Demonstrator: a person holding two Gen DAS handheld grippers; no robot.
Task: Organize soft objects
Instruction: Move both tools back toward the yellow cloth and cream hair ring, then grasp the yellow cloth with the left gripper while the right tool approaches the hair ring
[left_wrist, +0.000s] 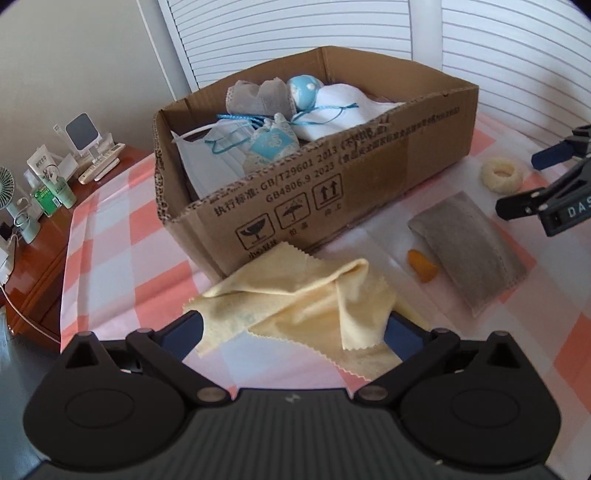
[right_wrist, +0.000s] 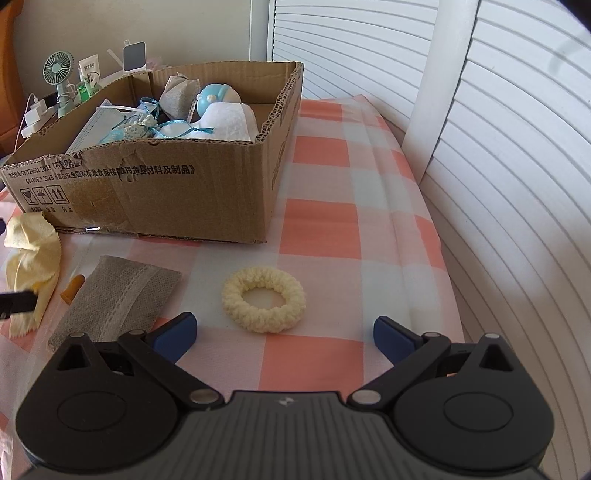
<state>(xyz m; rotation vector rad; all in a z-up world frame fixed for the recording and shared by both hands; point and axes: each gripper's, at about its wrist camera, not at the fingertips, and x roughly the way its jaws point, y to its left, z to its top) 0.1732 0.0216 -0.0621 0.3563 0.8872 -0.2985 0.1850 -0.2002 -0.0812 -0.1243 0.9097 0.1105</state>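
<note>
The left gripper is spread wide, its blue pads on both sides of the crumpled yellow cloth; the cloth lies between them on the checked tablecloth, and I cannot tell if a pad touches it. The cloth's far corner is just beside the front wall of the cardboard box, so there is little room ahead on this side. The right gripper is also released and holds nothing; the cream knitted ring lies just in front of it, between the lines of its fingers, with free tablecloth around it up to the box. To the right the tablecloth ends at the white slatted shutter. Between cloth and ring lies the grey fabric pouch, and a small orange piece rests against its near-left side; what this piece is I cannot say. In the box are a face mask, a grey pouch, a blue and white ball-like toy, a white folded cloth and blue strings; lower layers are hidden. A wooden cabinet left of the table carries a small fan and tubes.
</note>
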